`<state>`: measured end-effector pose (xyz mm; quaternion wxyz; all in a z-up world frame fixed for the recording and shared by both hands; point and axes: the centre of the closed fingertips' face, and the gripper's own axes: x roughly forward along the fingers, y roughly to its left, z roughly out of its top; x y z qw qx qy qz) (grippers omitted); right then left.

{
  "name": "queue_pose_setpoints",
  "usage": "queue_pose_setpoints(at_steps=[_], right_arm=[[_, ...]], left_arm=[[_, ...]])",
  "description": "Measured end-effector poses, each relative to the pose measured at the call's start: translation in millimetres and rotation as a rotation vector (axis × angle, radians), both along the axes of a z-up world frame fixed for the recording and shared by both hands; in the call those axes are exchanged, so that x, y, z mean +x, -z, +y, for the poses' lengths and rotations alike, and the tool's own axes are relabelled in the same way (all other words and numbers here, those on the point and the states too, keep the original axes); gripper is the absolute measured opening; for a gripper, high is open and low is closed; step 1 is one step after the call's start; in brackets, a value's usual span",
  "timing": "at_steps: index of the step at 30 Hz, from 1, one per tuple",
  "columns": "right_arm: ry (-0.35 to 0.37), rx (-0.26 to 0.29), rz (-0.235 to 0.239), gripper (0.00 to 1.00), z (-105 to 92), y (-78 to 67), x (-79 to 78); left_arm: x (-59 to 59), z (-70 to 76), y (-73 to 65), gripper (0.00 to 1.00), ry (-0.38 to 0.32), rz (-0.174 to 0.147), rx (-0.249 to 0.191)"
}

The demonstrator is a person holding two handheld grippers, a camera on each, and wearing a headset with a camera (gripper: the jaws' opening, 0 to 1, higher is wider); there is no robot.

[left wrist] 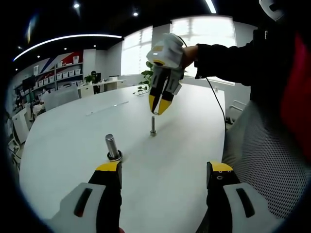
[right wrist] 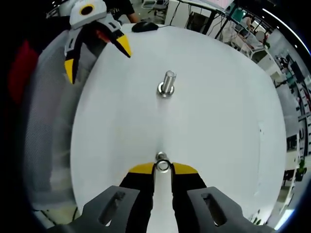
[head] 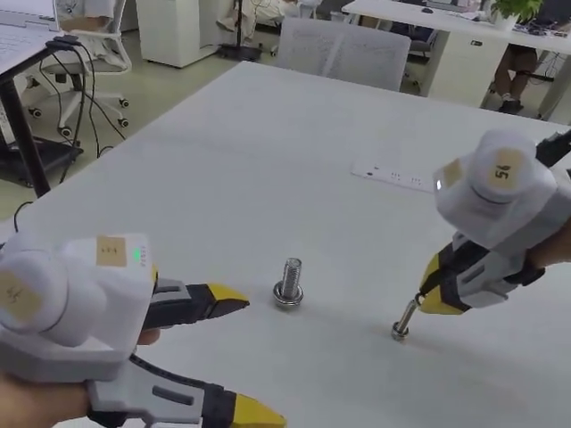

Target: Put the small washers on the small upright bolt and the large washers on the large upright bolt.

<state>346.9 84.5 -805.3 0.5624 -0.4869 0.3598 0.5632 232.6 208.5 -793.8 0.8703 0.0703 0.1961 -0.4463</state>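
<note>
The right claw (head: 430,301) is clamped on a small washer (right wrist: 163,165) just over the small bolt (head: 403,321), at the right of the worktop (head: 268,160). The step in hand is likely threading the washer on. Next it needs the hole centred on the tip, then release. The left claw (left wrist: 164,167) stands apart and empty near the large bolt (head: 288,283).

White counter (head: 268,160) carried flat white power strip (head: 393,175); grey mesh chair (head: 343,53) stood behind; potted plant (head: 513,9) on far desk.

We count two upright bolts, one large bolt (head: 290,278) and one small bolt (head: 404,319); two grippers, left gripper (head: 266,360) and right gripper (head: 432,300); and seemingly one washer (right wrist: 163,166), too blurred to be sure.
</note>
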Motion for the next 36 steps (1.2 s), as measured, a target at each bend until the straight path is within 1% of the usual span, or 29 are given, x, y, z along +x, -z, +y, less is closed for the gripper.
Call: queue_pose_setpoints(at_steps=[7, 22, 28, 36], right_arm=[[-0.007, 0.000, 0.004, 0.14, 2.3, 3.9, 2.6], [-0.011, -0.004, 0.024, 0.14, 5.1, 13.2, 1.4], [-0.005, -0.005, 0.038, 0.14, 3.6, 22.5, 0.9], [-0.007, -0.006, 0.050, 0.14, 4.5, 31.0, 0.3]], left_arm=[[0.0, 0.3, 0.8, 0.70, -0.004, 0.004, 0.000], [-2.6, 0.5, 4.3, 0.70, -0.007, 0.015, -0.001], [-3.9, 0.2, 5.3, 0.70, -0.003, 0.019, -0.001], [-4.4, 0.2, 6.4, 0.70, -0.002, 0.026, 0.001]])
